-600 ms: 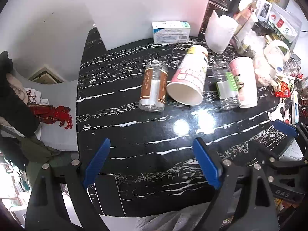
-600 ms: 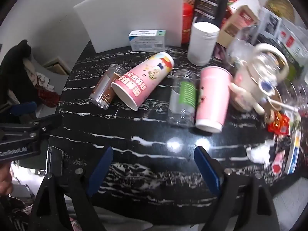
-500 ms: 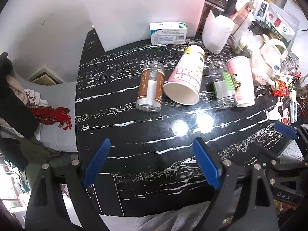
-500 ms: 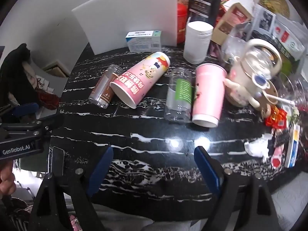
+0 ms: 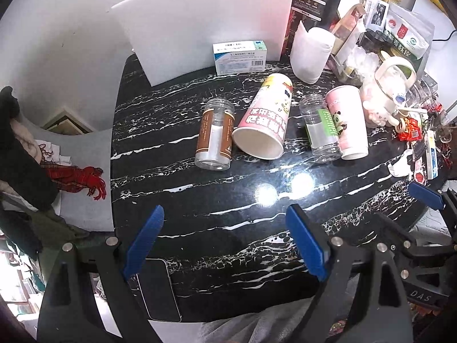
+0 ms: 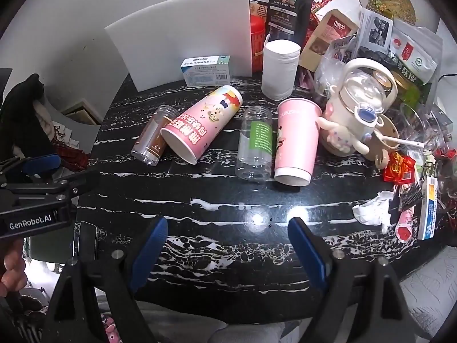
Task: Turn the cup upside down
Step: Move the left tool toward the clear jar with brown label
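Two paper cups lie on their sides on the black marble table [image 5: 217,211]. A cartoon-printed pink cup [image 5: 265,120] [image 6: 200,125] has its open mouth toward me. A plain pink cup [image 5: 347,120] [image 6: 297,140] lies further right. A brown-label clear jar [image 5: 215,134] [image 6: 154,137] and a green-label clear jar [image 5: 320,128] [image 6: 255,143] lie beside them. My left gripper [image 5: 225,240] is open and empty above the near table edge. My right gripper [image 6: 228,248] is open and empty too, short of the cups.
A white upturned cup [image 6: 281,68], a medicine box [image 5: 240,57] and a white board [image 5: 205,20] stand at the back. A cream kettle [image 6: 360,108], packets and small clutter crowd the right side. A phone [image 5: 157,288] lies at the near left edge.
Both grippers have pulled back and risen a little, so the cups and jars look smaller and farther. Nothing on the table has moved.
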The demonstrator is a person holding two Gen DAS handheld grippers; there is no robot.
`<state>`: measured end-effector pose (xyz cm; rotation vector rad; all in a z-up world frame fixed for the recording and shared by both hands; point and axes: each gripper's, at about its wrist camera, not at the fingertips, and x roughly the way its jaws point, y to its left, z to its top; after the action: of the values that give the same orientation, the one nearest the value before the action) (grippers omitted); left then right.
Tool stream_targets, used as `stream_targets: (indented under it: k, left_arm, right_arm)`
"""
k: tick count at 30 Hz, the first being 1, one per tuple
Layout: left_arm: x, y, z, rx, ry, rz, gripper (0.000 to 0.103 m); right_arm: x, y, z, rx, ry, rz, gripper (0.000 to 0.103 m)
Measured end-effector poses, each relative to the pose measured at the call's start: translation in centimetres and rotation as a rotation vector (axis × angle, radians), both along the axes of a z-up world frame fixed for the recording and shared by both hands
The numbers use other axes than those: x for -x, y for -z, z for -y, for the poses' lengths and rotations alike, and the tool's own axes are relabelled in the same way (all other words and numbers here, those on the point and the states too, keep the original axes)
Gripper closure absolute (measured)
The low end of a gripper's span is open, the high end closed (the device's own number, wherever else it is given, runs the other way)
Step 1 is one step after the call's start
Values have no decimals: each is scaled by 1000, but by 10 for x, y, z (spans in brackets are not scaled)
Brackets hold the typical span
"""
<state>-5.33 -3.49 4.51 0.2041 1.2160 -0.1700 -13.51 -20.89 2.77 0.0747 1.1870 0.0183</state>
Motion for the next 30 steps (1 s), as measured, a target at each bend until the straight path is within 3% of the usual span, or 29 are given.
stream_targets:
  k: [30]
  left_arm:
    - [4, 5, 0, 17, 3, -26, 16]
  right_arm:
    - [2, 5, -2, -10, -11, -8, 17]
